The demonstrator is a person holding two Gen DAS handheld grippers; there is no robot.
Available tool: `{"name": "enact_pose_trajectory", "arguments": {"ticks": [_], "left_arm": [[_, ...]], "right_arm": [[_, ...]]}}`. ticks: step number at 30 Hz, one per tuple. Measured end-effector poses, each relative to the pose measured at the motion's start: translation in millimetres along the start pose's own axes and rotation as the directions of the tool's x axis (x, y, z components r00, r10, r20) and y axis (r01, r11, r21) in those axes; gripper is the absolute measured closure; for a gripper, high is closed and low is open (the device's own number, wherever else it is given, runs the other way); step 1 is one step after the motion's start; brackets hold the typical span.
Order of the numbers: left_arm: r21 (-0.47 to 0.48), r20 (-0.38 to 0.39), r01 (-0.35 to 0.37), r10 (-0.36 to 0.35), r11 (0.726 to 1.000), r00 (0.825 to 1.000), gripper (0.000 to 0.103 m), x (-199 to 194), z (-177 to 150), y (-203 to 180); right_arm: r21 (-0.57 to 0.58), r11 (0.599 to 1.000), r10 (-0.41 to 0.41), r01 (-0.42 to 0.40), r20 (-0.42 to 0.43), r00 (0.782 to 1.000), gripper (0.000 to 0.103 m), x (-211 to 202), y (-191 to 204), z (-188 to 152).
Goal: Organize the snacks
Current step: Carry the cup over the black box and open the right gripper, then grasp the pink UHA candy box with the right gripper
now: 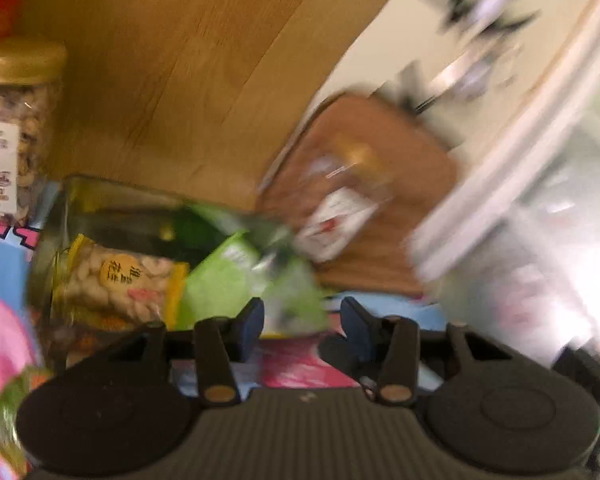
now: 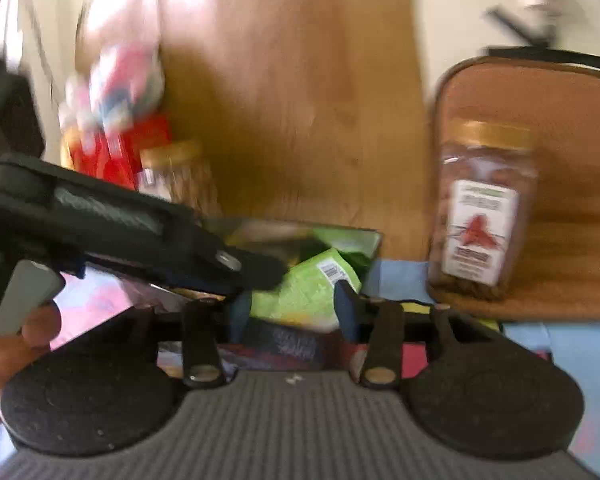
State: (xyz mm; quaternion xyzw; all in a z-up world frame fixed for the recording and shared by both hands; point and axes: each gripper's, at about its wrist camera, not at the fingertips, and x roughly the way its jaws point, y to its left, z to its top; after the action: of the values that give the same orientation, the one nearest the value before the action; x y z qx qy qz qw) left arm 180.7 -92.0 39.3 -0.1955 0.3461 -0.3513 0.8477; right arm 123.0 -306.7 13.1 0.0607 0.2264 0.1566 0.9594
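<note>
Snacks sit gathered in the clear bin (image 1: pixel 112 216), green packet (image 2: pixel 300 292) on top, so you can sort them. Your left hand-held gripper (image 1: pixel 302 320) and right hand-held gripper (image 2: pixel 294 304) both hang open, holding nothing.

Wooden table (image 1: pixel 188 80), colourful mat (image 2: pixel 400 280), clear snack bin (image 1: pixel 100 200), apparently nut jar (image 1: pixel 16 120)

A wooden desk (image 1: pixel 188 80) (light oak grain) meets a cream floor (image 1: pixel 384 32); bright daylight washes the blurred right side.
</note>
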Motion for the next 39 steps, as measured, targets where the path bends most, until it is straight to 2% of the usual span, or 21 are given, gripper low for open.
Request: {"name": "enact_pose_trajectory", "arguments": {"ticks": [2, 3, 6, 7, 9, 12, 16, 18, 19, 21, 24, 26, 28, 30, 33, 35, 37, 39], "left_arm": [[0.01, 0.075, 0.048, -0.048, 0.999, 0.996, 0.06, -48, -30, -2], [0.012, 0.084, 0.037, -0.038, 0.999, 0.996, 0.059, -64, -47, -1], [0.031, -0.004, -0.078, 0.078, 0.997, 0.997, 0.059, -74, -89, 3], [0.03, -0.028, -0.115, 0.116, 0.993, 0.993, 0.059, -73, -101, 5], [-0.01, -0.068, -0.123, 0.122, 0.992, 0.99, 0.059, -72, -114, 11], [-0.051, -0.087, -0.153, 0.148, 0.987, 0.985, 0.059, -68, -125, 15], [-0.082, -0.113, -0.203, 0.194, 0.976, 0.975, 0.062, -60, -129, 24], [-0.082, -0.13, -0.221, 0.209, 0.972, 0.969, 0.069, -52, -129, 27], [-0.077, -0.124, -0.223, 0.212, 0.972, 0.969, 0.07, -53, -129, 29], [-0.07, -0.112, -0.246, 0.237, 0.967, 0.965, 0.07, -59, -127, 29], [-0.09, -0.091, -0.208, 0.2, 0.974, 0.976, 0.067, -80, -119, 38], [-0.083, -0.041, -0.188, 0.185, 0.979, 0.982, 0.056, -97, -112, 39], [-0.054, 0.001, -0.199, 0.199, 0.979, 0.98, 0.05, -107, -106, 38], [-0.036, -0.021, -0.191, 0.191, 0.981, 0.981, 0.05, -101, -101, 38], [-0.022, -0.086, -0.186, 0.184, 0.982, 0.979, 0.05, -78, -104, 38], [-0.025, -0.129, -0.198, 0.193, 0.98, 0.973, 0.051, -61, -108, 41], [-0.041, -0.14, -0.19, 0.183, 0.981, 0.973, 0.061, -53, -112, 44], [-0.024, -0.147, -0.214, 0.209, 0.976, 0.967, 0.062, -52, -114, 38]], "right_arm": [[0.072, 0.995, 0.066, -0.075, 0.117, 0.991, 0.054, -56, 0, -28], [0.116, 0.988, 0.087, -0.102, 0.131, 0.988, 0.054, -74, 0, -43], [0.196, 0.973, 0.113, -0.122, 0.06, 0.992, 0.055, -95, 4, -84], [0.179, 0.979, 0.095, -0.101, 0.044, 0.995, 0.055, -96, 5, -91], [0.174, 0.983, 0.05, -0.05, 0.005, 0.999, 0.055, -93, 1, -92], [0.294, 0.954, 0.064, -0.054, -0.023, 0.998, 0.057, -82, -20, -87], [0.387, 0.921, 0.078, -0.04, -0.083, 0.994, 0.076, -50, -28, -83], [0.378, 0.925, 0.096, -0.042, -0.125, 0.988, 0.081, -41, -25, -84], [0.385, 0.92, 0.128, -0.071, -0.124, 0.984, 0.08, -43, -20, -87], [0.356, 0.928, 0.169, -0.108, -0.146, 0.975, 0.081, -52, -4, -90], [0.248, 0.957, 0.19, -0.152, -0.139, 0.972, 0.079, -76, 21, -96], [0.179, 0.972, 0.174, -0.15, -0.131, 0.976, 0.076, -89, 28, -98], [0.06, 0.991, 0.126, -0.118, -0.149, 0.981, 0.058, -94, 37, -98], [-0.034, 0.993, 0.108, -0.115, -0.176, 0.978, 0.057, -92, 46, -102], [-0.101, 0.984, 0.117, -0.143, -0.229, 0.966, 0.057, -80, 54, -105], [-0.143, 0.981, 0.095, -0.131, -0.238, 0.967, 0.058, -69, 57, -107], [-0.151, 0.98, 0.089, -0.126, -0.227, 0.97, 0.059, -58, 54, -105], [-0.136, 0.983, 0.094, -0.126, -0.219, 0.971, 0.062, -54, 53, -103]]}}
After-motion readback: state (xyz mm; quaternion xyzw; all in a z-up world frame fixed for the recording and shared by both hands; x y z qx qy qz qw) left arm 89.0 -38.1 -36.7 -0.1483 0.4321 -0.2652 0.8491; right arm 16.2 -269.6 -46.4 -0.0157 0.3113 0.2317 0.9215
